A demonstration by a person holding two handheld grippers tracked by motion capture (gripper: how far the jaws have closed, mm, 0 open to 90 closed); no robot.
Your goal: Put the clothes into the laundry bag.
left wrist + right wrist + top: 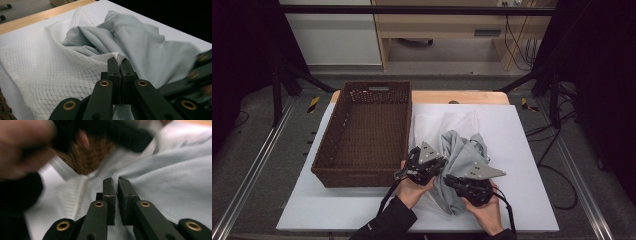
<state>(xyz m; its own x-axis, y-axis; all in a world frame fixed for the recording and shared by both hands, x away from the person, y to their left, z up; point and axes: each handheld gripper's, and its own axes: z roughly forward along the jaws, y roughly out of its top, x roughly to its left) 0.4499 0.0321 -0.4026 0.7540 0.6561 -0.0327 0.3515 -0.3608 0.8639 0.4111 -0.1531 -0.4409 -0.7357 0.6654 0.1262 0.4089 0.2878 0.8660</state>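
Note:
A pale grey garment [463,150] lies bunched on a white mesh bag [437,124] to the right of a basket. In the left gripper view the garment [140,42] sits partly inside the bag's mouth. My left gripper [119,61] is shut on the edge of the mesh bag [50,67]. My right gripper [116,181] is pinched on a fold of the garment [175,182], with the mesh bag [72,192] beside it. In the high view the left gripper [439,166] and the right gripper [449,179] meet at the garment's near left side.
A brown woven basket [357,176] stands empty on the left of the white board [522,150]. The other hand [22,147] is blurred, close to the right gripper. Bare board lies to the right of and in front of the cloth.

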